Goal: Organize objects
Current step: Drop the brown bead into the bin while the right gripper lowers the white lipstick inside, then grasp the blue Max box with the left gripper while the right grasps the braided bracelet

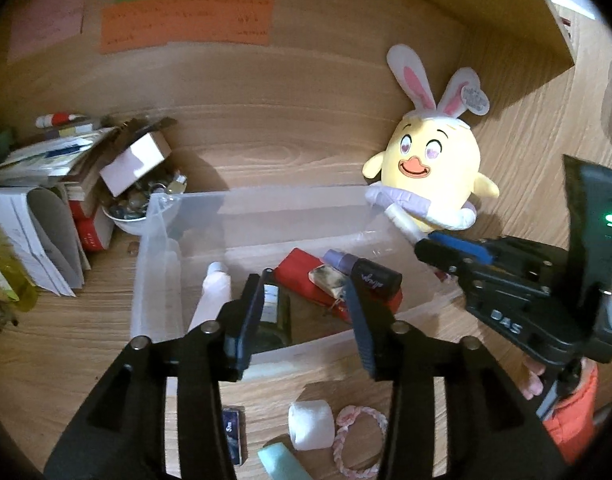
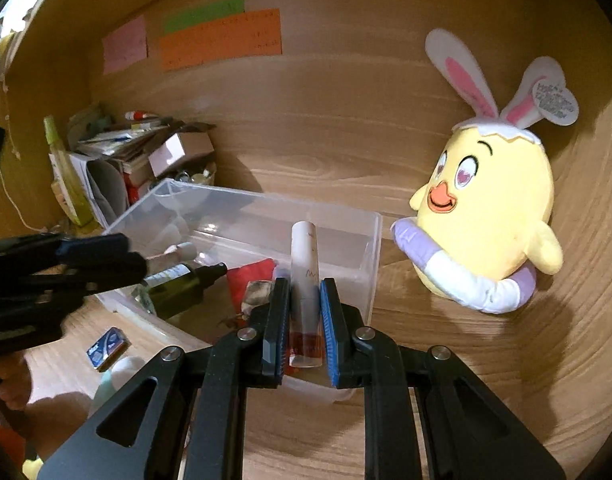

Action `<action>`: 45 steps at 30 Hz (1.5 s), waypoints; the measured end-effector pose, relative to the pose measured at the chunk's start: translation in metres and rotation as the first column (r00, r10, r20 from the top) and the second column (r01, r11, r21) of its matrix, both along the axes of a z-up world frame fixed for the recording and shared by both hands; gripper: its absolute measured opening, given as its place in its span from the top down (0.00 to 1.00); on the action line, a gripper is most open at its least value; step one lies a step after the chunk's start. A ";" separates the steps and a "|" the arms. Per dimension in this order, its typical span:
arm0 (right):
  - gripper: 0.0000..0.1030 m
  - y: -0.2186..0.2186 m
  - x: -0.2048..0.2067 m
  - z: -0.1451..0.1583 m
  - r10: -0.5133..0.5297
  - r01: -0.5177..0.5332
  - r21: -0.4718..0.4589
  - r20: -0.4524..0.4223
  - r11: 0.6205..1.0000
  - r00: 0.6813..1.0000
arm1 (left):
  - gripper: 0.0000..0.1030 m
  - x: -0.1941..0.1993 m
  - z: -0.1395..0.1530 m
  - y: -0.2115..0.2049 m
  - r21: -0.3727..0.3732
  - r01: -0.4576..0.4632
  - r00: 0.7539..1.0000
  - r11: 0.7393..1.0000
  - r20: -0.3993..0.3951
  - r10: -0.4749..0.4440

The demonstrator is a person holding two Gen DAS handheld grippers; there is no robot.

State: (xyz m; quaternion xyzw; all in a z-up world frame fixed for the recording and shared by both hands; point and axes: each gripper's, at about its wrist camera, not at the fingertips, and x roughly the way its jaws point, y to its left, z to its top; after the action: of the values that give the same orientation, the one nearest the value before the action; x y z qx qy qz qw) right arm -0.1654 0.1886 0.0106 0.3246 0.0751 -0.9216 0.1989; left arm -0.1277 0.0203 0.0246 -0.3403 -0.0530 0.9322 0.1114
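My right gripper (image 2: 303, 312) is clamped on a slim clear plastic tube (image 2: 305, 280) with a pale pinkish cap at its far end and a dark red residue at its near end; it is held over the near right corner of the clear plastic storage bin (image 2: 266, 208). My left gripper (image 1: 306, 316) stands parted over the bin's near wall with nothing pressed between its pads, and a dark green glass bottle (image 2: 178, 286) with a white label and black tip lies just beyond it inside the bin — beside a red pouch (image 1: 306, 272) and a white tube (image 1: 212, 292). To the right of the bin, against the wooden back panel, sits a yellow plush chick with white-and-pink bunny ears (image 2: 494, 216).
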 end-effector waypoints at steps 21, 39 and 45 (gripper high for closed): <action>0.86 -0.010 -0.015 -0.023 -0.011 0.008 0.046 0.058 0.999 0.998 | 0.26 0.042 -0.012 -0.024 -0.057 -0.064 0.998 0.996 -0.010 0.064; 0.65 -0.017 0.007 -0.011 0.015 -0.015 0.058 0.014 0.998 1.000 | 0.18 0.079 -0.027 -0.045 -0.110 -0.123 0.992 0.986 0.027 0.127; 0.59 -0.017 0.026 -0.001 0.042 -0.042 0.041 -0.005 0.998 0.999 | 0.18 0.083 -0.040 -0.055 -0.121 -0.140 0.986 0.983 0.072 0.149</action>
State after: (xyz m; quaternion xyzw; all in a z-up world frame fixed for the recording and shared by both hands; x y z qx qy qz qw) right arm -0.1396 0.1716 0.0092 0.3242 0.1014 -0.9165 0.2114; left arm -0.0445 -0.0343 -0.0154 -0.3786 -0.0280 0.9249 0.0214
